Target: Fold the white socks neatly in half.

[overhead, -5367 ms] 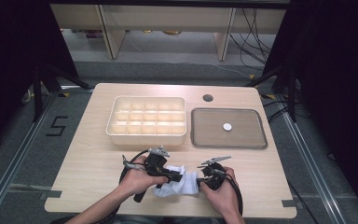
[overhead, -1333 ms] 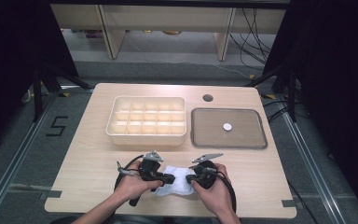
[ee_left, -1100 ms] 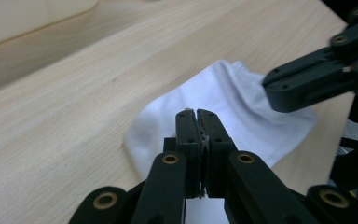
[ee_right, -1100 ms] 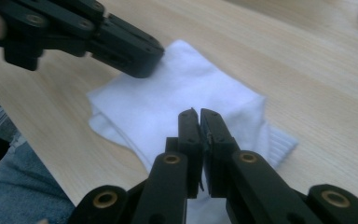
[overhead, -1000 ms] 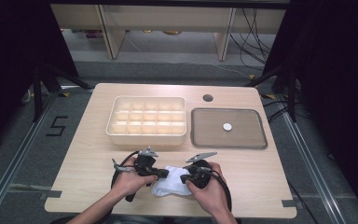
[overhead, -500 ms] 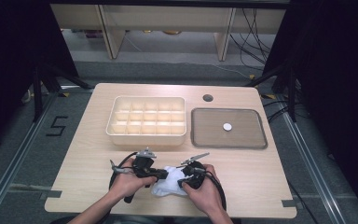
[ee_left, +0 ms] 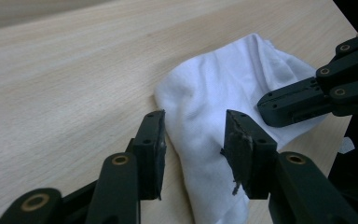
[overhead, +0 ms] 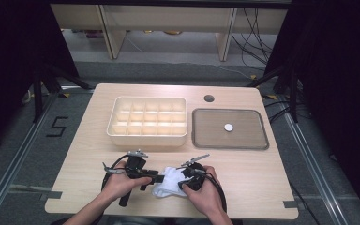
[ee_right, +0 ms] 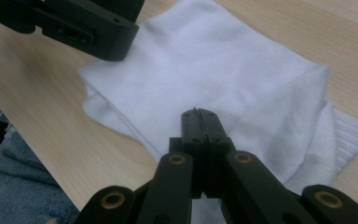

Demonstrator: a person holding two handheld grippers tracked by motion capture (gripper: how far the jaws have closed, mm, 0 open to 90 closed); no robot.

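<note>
Lying between parted jaws: white sock [ee_left: 214,107]

The white sock [overhead: 170,181] is lying flat but kinda rumpled and folded over on itself near the front edge of the counter [overhead: 243,178], ribbed cuff at one end.

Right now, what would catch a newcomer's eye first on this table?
The white cloth at the near edge, bunched between both hands. The left gripper has just been opening, its fingers apart with a fold between them, while the right gripper is shut over the cloth. Behind stand a cream divided box and, to its right, a brown tray holding one white disc.
</note>
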